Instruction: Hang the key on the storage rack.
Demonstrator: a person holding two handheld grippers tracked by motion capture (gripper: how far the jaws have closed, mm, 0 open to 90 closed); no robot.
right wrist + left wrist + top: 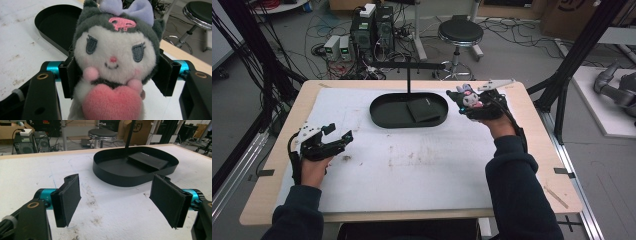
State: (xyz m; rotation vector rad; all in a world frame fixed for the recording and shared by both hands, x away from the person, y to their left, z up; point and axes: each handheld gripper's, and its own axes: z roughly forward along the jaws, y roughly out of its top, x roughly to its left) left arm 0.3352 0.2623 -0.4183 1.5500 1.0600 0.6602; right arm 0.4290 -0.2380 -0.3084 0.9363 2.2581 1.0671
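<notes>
- Plush toy [113, 67] is clamped by right gripper [473, 103], lifted nr black tray [382, 117].
- Left gripper [117, 201] is held wide open, empty.
- Next, prob.: toy to be carried over tray and released.

plush toy [115, 62]: 1 | black tray [382, 117]: 1 | black pad [422, 109]: 1 | stool [460, 32]: 1

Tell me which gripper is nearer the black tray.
Right. The right gripper, shut on the plush, is just beside the tray's right end; the left gripper sits farther off, toward its near-left.
</notes>
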